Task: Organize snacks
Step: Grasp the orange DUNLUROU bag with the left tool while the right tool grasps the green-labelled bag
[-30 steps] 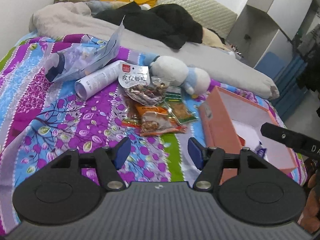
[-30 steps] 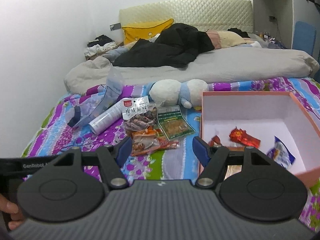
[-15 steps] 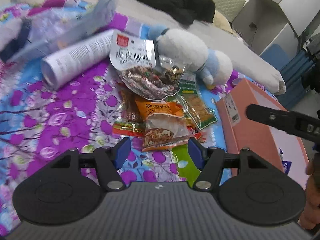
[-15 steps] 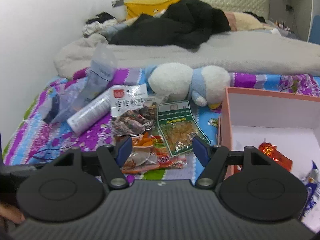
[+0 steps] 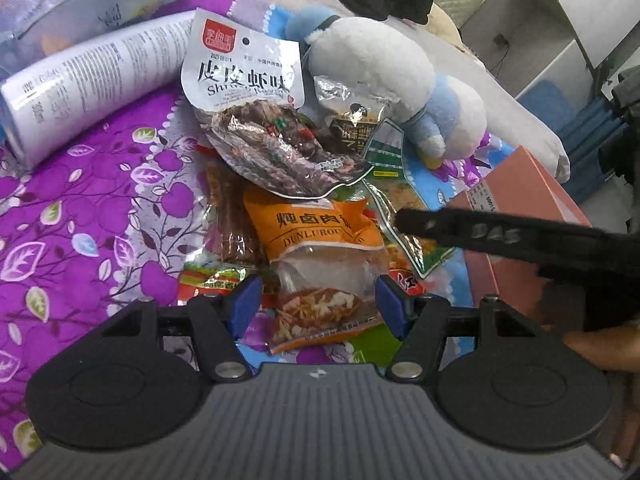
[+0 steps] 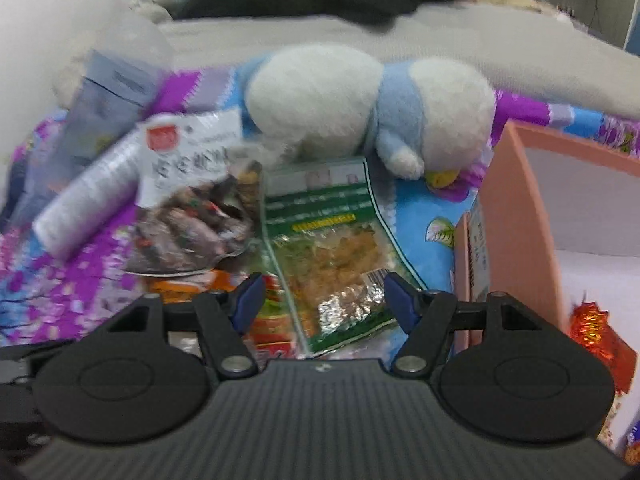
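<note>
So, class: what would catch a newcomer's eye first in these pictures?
A heap of snack packets lies on the purple floral bedsheet, the orange packet nearest the open left gripper. Behind the heap lies a white-and-blue plush toy; to its right stands a pink box.

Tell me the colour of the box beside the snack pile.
Salmon pink box, white inside; clearest in the right wrist view.

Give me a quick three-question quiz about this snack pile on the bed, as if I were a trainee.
1. True or false: the left gripper is open.
2. Which packet lies between the right gripper's fingers: A green, B silver?
3. What stands right of the pile?

Key:
1. True, over the orange packet.
2. A, the green packet.
3. The pink box.
</note>
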`<state>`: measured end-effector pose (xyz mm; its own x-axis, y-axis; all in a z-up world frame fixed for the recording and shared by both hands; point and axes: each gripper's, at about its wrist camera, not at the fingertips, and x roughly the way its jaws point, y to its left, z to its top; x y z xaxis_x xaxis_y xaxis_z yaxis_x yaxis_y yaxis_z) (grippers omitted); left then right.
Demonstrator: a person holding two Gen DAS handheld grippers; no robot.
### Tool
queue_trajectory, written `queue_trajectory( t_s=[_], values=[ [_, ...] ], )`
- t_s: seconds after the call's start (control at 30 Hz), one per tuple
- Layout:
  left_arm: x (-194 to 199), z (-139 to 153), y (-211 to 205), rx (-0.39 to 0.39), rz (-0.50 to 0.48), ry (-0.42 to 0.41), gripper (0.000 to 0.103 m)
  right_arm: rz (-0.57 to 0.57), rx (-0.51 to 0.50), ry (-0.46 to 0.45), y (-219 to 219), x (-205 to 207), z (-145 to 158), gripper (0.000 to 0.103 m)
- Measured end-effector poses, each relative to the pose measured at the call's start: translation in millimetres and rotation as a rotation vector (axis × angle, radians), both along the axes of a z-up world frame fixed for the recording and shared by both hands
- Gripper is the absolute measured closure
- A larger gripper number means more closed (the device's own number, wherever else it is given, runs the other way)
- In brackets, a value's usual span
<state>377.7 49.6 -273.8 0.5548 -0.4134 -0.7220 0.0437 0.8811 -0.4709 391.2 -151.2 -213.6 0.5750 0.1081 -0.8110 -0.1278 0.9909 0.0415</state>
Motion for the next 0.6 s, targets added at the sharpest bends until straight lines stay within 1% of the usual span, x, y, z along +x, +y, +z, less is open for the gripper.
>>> queue_trajectory(
  t_s=[0.07,0.1,0.13,0.27,0.33,0.37,0.4,0.43,0.57,0.6],
  values=[
    [2,-3,0,-0.009,-0.001,-0.004,0.039,0.002,-0.022,0.024,1,6,-13,0.034],
    [2,-5,0,-0.014,-0.005,-0.006,0.043,0.004,-0.039,0.021,2,8,-17,0.032],
    [2,-6,-1,-0.022,-0.01,-0.004,0.046,0.009,-0.048,0.01,2,8,-19,0.032],
    [4,-9,0,-0.055,0.005,0.0,0.05,-0.004,-0.046,0.004,2,5,-19,0.033],
    [3,-7,-1,-0.057,0.008,-0.001,0.052,-0.014,-0.054,-0.001,2,3,-18,0.044],
    [1,-5,-1,-0.057,0.006,-0.002,0.053,-0.012,-0.052,-0.001,1,4,-17,0.046],
    [0,-4,-1,-0.058,0.004,-0.004,0.056,-0.009,-0.046,0.001,1,5,-16,0.051],
    [-3,-2,-1,-0.058,0.001,-0.004,0.057,0.008,-0.02,0.005,0,3,-14,0.068],
    [-13,6,-4,-0.051,-0.015,0.0,0.06,0.011,-0.033,0.0,2,-4,-7,0.076],
    [-17,8,-4,-0.05,-0.017,0.002,0.061,0.009,-0.027,0.0,1,-7,-5,0.081]
  ],
)
